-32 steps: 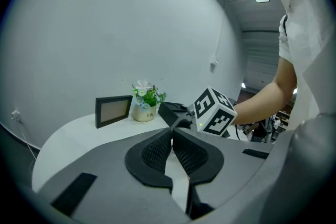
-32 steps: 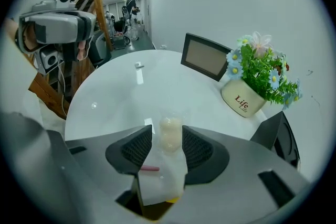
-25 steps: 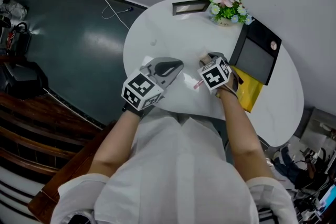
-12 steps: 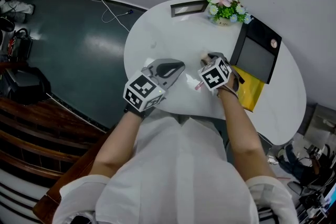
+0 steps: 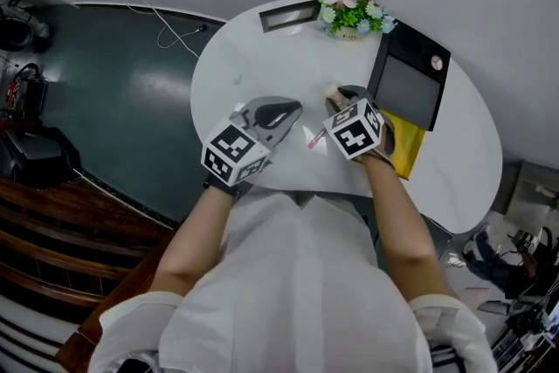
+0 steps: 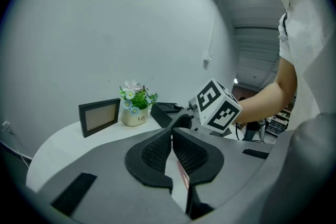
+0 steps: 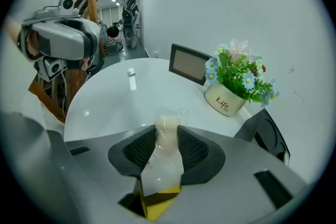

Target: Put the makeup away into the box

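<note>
While both grippers hover over the near half of the white table [image 5: 253,57], the far side is the busy part. A dark photo frame [image 5: 291,14] stands at the back, and a pot of flowers [image 5: 352,6] sits just beside it to the right. Right of that lies the open black box [image 5: 406,87], with a round emblem at its far end. A yellow pouch [image 5: 406,155] lies against the box's near side, partly under the person's right hand. A small pink stick [image 5: 313,138] lies on the tabletop between the two grippers and touches neither. In the head view the box's left edge is just beside the right gripper, with only bare tabletop between them.

Over to the left gripper [image 6: 171,136]: its pads meet at the tips and pinch nothing. It points across the table towards the right one's marker cube.

Now the right gripper [image 7: 168,132]: its jaws have just been closing. A pale cream makeup tube [image 7: 167,155] in a clear wrapper sits between them, with both pads pressed on its sides. The tube's rounded top pokes just past the fingertips. The tube is not in the box; it is held near the box's left side, and the yellow pouch shows through the gap beneath the jaws.
</note>
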`<control>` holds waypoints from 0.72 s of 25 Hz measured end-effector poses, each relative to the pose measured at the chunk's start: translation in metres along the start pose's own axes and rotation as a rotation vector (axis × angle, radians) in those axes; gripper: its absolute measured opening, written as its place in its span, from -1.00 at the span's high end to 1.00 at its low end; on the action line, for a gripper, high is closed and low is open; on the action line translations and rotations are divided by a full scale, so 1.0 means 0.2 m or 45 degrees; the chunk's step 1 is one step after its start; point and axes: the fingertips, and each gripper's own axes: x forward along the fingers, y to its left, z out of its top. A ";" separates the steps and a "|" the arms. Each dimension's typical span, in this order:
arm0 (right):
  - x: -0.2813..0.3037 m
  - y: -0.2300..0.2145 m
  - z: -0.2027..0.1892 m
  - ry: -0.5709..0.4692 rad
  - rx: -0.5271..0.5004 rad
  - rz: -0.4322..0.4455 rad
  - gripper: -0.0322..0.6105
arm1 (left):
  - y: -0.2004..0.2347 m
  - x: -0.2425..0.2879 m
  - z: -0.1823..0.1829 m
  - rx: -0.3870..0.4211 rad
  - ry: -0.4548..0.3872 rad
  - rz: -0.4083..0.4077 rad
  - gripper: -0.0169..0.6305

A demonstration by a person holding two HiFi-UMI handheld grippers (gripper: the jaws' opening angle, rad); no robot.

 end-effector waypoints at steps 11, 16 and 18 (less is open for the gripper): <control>-0.27 -0.13 -0.26 -0.041 0.159 -0.056 0.49 | -0.19 0.20 0.06 0.028 -0.002 -0.078 0.89; -0.37 -0.17 -0.44 -0.020 0.228 -0.086 0.49 | -0.30 0.30 0.07 0.045 0.000 -0.124 0.89; -0.39 -0.19 -0.51 -0.015 0.251 -0.097 0.49 | -0.34 0.34 0.08 0.053 0.003 -0.143 0.89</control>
